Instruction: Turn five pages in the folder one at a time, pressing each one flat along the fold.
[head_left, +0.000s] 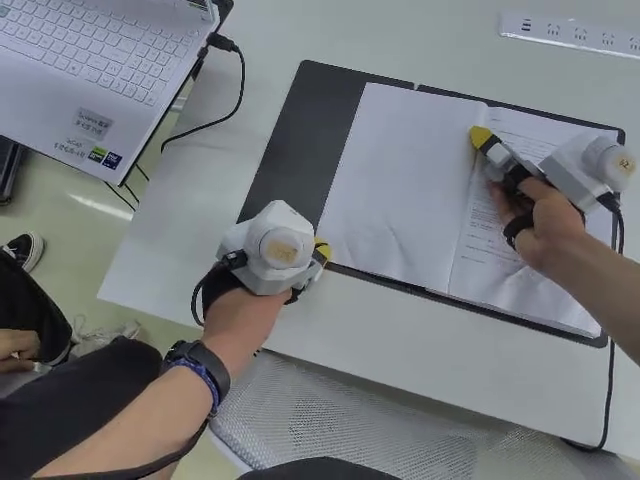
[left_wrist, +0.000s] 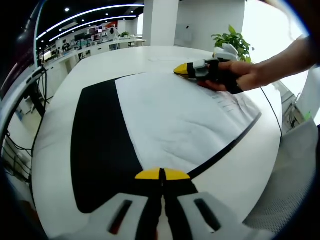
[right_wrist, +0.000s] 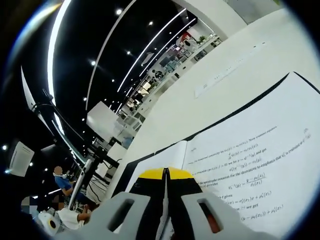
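A black folder (head_left: 300, 140) lies open on the white table, a blank turned page (head_left: 400, 180) on its left half and a printed page (head_left: 500, 240) on its right. My left gripper (head_left: 320, 250) is shut, its yellow tips (left_wrist: 162, 174) resting at the near corner of the blank page (left_wrist: 175, 120). My right gripper (head_left: 480, 138) is shut too, its tips (right_wrist: 166, 173) lying near the fold at the top of the printed page (right_wrist: 245, 170). In the left gripper view the right gripper (left_wrist: 182, 69) sits at the far side of the folder (left_wrist: 100, 150).
A white laptop (head_left: 90, 60) sits at the far left with a black cable (head_left: 225, 90) curling toward the folder. A power strip (head_left: 570, 32) lies at the far right. The table's near edge (head_left: 400, 370) runs just below the folder, with a mesh chair seat (head_left: 330, 420) beneath.
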